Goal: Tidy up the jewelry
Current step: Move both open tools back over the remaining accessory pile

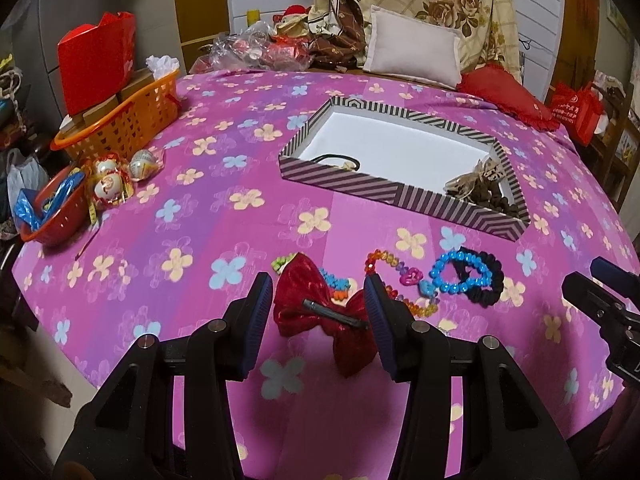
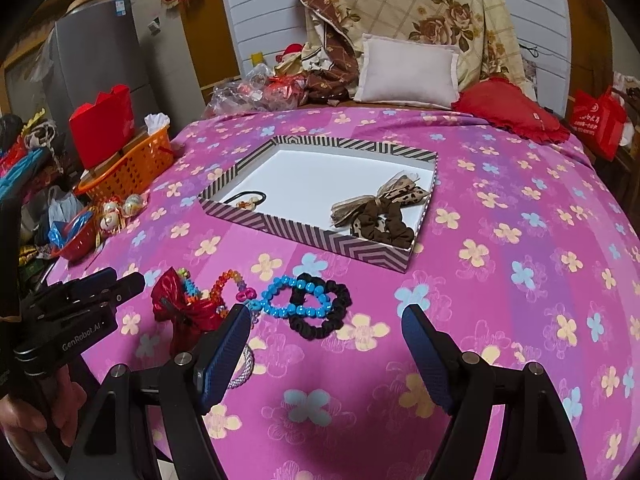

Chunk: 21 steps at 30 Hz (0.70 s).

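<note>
**Both grippers spread above the hair pieces on the flowered bed**

Where the left gripper's body shows at the lower left of the right wrist view, white lettering on its black housing reads "GenRobot.AI"; a person's hand (image 2: 48, 412) wraps the handle beneath it. Chinese characters on the red bag (image 2: 597, 122) at the upper right are too small to read.

In the left wrist view, the left gripper (image 1: 318, 312) has its fingers (image 1: 256, 320) released and spread, pointing down at a slant toward the bed. The red bow clip (image 1: 320, 312) lies on the pink flowered bedspread (image 1: 200, 240) in the gap between them; whether the pads touch it I cannot tell, and the bow is not lifted. Just right of it, centre-low in that frame, lie an orange bead bracelet (image 1: 380, 264), a blue bead bracelet (image 1: 460, 276) and a black scrunchie (image 1: 494, 280), the blue one overlapping the scrunchie.

Further up, centre frame, the striped box (image 1: 384, 192) holds a black hair tie (image 1: 340, 162) at its left and a brown scrunchie with bow (image 1: 486, 192) at its right.

In the right wrist view, the right gripper (image 2: 326, 344) also tilts downward, fingers (image 2: 224, 352) wide and empty over bare bedspread, its left finger near the blue beads.
</note>
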Motion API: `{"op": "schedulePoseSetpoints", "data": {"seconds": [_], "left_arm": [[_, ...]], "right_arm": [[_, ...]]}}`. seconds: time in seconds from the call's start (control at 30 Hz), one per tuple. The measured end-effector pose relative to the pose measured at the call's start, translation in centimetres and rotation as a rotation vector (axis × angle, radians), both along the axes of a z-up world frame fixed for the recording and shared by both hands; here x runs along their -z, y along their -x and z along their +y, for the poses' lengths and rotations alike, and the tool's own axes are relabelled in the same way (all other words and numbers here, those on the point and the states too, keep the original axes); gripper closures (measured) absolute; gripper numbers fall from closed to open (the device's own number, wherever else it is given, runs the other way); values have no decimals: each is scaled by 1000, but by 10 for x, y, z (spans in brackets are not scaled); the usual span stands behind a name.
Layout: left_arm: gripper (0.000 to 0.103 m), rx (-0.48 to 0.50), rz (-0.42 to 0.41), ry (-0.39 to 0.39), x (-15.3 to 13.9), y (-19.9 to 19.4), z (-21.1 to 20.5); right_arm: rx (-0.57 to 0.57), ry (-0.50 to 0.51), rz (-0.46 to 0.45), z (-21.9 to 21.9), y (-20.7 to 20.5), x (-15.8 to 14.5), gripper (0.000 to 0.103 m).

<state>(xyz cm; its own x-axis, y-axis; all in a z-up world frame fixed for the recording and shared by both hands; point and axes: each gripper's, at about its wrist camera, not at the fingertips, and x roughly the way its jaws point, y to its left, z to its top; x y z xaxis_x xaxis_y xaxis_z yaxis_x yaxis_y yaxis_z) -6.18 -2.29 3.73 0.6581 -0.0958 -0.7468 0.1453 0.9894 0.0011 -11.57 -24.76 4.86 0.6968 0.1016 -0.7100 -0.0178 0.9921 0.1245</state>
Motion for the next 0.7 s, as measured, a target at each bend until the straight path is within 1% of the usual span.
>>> {"op": "schedulePoseSetpoints", "data": {"seconds": [0.53,0.7], "left_arm": [[56,-5,24,1,11,7,6],[56,-9,47,32,15,8,14]], "right_arm": [[-15,7,28,8,3,10,27],[-13,8,39,7,4,14,27]]}}
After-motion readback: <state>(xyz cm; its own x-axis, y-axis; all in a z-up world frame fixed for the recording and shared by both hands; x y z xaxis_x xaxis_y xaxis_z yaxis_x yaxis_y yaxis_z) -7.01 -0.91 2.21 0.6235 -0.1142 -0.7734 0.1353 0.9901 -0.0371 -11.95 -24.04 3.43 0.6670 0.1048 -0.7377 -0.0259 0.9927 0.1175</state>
